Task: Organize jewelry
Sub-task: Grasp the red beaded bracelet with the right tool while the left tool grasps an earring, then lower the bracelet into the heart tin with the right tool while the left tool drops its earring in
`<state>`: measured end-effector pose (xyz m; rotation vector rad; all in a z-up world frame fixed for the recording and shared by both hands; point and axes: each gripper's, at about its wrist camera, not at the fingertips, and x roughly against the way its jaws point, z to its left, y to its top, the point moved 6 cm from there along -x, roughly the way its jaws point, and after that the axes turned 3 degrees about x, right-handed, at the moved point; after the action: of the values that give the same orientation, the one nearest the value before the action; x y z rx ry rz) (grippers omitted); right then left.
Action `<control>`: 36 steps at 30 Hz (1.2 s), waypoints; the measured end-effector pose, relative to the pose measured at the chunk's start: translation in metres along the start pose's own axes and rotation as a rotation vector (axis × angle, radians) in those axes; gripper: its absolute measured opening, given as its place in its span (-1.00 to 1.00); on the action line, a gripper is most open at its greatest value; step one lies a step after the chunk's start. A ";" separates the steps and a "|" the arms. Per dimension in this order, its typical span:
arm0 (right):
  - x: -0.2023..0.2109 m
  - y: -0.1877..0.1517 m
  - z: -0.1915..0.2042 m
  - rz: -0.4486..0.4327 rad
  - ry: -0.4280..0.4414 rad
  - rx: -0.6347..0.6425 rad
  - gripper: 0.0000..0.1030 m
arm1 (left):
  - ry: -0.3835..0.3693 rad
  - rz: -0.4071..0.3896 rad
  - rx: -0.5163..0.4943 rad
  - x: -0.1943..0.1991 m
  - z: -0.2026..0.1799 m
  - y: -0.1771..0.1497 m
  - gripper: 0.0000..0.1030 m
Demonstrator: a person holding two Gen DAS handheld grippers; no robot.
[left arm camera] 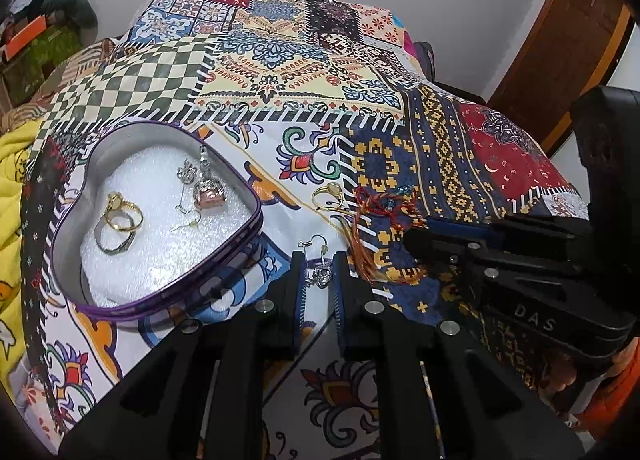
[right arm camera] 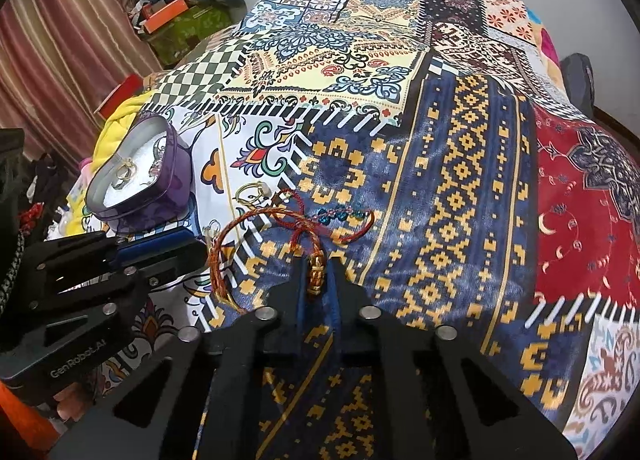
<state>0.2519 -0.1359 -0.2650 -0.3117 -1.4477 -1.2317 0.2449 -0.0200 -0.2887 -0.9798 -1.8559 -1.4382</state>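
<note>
A heart-shaped purple tin lined with white foam holds gold rings and silver drop earrings. Just right of it, my left gripper is shut on a silver hook earring lying on the cloth. In the right wrist view, my right gripper is shut on the gold clasp of an orange braided bracelet. A red thread bracelet with teal beads crosses it. A loose gold ring lies between the tin and the bracelets.
A patchwork-patterned cloth covers the soft, humped surface. Yellow fabric bunches at the left edge. Boxes and clutter sit beyond by a striped curtain. Dark wooden furniture stands at the right.
</note>
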 end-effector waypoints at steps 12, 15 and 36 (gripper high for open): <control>0.036 -0.020 0.006 -0.029 -0.008 -0.066 -0.88 | 0.010 -0.046 0.010 0.046 0.007 -0.007 -0.78; 0.048 -0.019 0.009 -0.047 -0.010 -0.065 -0.88 | 0.008 -0.072 0.011 0.063 0.007 -0.007 -0.78; 0.075 -0.015 0.038 -0.117 -0.030 -0.013 -0.87 | 0.014 -0.130 0.019 0.106 0.011 -0.014 -0.78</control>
<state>0.1958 -0.1441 -0.2013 -0.2574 -1.5016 -1.3359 0.1741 0.0093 -0.2135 -0.8517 -1.9503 -1.4958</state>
